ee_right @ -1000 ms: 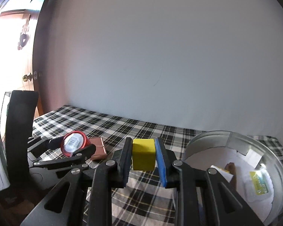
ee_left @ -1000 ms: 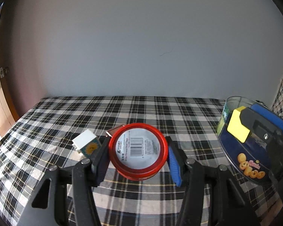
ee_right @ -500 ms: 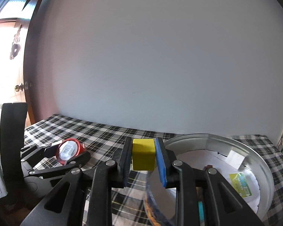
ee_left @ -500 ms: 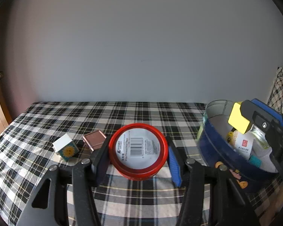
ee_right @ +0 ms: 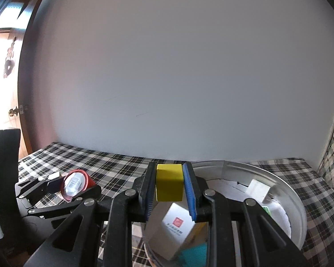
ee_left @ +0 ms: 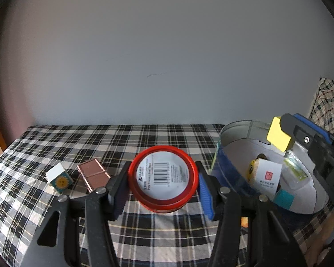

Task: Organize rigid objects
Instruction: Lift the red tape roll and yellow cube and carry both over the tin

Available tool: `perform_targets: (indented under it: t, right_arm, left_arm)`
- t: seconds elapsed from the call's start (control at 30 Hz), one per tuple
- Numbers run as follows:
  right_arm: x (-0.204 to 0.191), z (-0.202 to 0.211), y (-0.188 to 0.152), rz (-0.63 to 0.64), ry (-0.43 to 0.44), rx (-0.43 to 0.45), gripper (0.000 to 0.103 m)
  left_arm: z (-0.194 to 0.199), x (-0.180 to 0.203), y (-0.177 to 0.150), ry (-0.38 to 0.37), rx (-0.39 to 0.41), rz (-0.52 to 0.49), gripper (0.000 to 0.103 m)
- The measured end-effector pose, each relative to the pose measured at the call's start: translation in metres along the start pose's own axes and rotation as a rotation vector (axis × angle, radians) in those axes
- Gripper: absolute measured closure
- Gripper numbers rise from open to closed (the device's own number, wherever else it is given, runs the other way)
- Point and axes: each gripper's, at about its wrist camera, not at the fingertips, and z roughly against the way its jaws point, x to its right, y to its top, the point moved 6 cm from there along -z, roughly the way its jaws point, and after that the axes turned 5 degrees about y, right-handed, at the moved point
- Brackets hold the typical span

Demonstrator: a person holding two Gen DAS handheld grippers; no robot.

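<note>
My left gripper [ee_left: 162,183] is shut on a round red tin with a white barcode label [ee_left: 163,176], held above the plaid cloth, just left of the round metal tin [ee_left: 233,129]. My right gripper [ee_right: 169,183] is shut on a yellow block [ee_right: 168,184] and holds it over that tin's [ee_right: 285,191] near rim. The block also shows in the left wrist view [ee_left: 278,136]. The red tin shows in the right wrist view [ee_right: 74,184]. Inside the metal tin lie a white box with a red mark [ee_right: 177,224], a teal item [ee_left: 284,198] and other small packets.
A small white box with a sun picture [ee_left: 59,179] and a brown square box [ee_left: 92,174] lie on the plaid cloth [ee_left: 100,142] to the left. A plain wall stands behind. A plaid pillow [ee_left: 329,109] is at the far right. A door [ee_right: 9,89] is at the left.
Both grippers have moved right toward the metal tin. The yellow block now hangs over the tin's inside, and the red tin has come close to its left wall.
</note>
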Motion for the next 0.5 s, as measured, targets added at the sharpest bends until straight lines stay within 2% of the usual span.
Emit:
perform_targets:
  t: [0.5]
  right_arm:
    - [0.05,0.012,0.004,-0.041,-0.068,0.019,0.076]
  left_arm:
    - [-0.001,0.034,0.008,-0.04,0.009,-0.023,0.049]
